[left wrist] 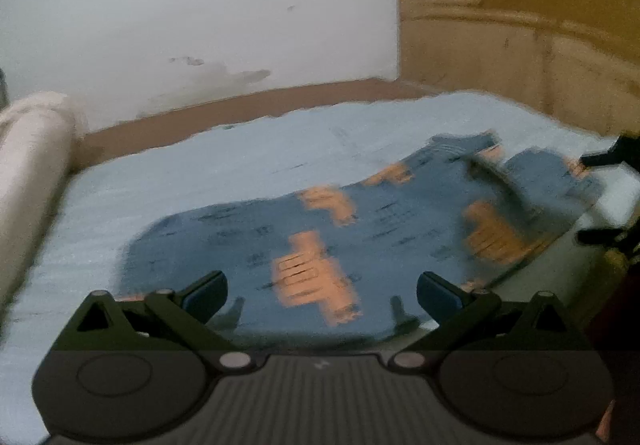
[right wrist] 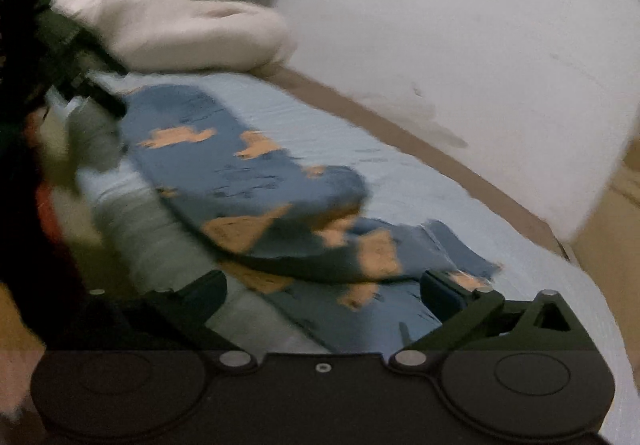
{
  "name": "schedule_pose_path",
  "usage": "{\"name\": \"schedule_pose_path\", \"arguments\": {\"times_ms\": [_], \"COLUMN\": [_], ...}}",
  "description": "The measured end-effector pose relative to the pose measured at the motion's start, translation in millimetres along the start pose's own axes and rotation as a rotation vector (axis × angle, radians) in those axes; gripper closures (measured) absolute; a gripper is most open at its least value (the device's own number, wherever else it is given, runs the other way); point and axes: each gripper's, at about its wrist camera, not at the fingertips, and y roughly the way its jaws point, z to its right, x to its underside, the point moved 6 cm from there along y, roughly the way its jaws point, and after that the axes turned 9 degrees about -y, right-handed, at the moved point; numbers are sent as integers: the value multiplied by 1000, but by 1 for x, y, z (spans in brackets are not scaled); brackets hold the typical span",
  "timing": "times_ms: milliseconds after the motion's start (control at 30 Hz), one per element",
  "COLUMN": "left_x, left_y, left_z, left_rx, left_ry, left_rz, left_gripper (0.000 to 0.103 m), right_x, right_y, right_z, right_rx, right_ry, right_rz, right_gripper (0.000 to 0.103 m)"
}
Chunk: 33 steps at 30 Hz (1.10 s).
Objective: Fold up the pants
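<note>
The pants (left wrist: 360,217) are blue with orange patches and lie spread on the light blue bed sheet (left wrist: 200,173). In the right wrist view the pants (right wrist: 248,181) show one part lapped over another. My left gripper (left wrist: 322,295) is open and empty, just above the near edge of the pants. My right gripper (right wrist: 324,295) is open and empty over the pants' other end. The right gripper's fingers (left wrist: 600,159) show at the right edge of the left wrist view, and the left gripper (right wrist: 92,85) shows at the far end in the right wrist view. Both views are blurred.
A cream rolled blanket (left wrist: 28,165) lies at the bed's left end, and it shows in the right wrist view (right wrist: 180,33) too. A white wall (left wrist: 200,13) runs behind the bed. A wooden cupboard (left wrist: 520,25) stands at the back right.
</note>
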Motion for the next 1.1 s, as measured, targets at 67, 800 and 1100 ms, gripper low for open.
{"name": "schedule_pose_path", "arguments": {"times_ms": [67,800,1100], "left_x": [-5,-26,-19], "left_y": [9,116,122], "left_z": [24,152,148], "left_rx": [65,305,319], "left_ry": [-35,-215,-298], "left_rz": [14,-114,-159], "left_gripper": [1,63,101], "right_x": [8,-1,-57], "right_y": [-3,80,193], "right_z": [15,159,140], "right_rx": [23,-115,-111], "right_ry": [68,512,443], "right_rz": [-13,-162,-321], "right_gripper": [1,2,27]}}
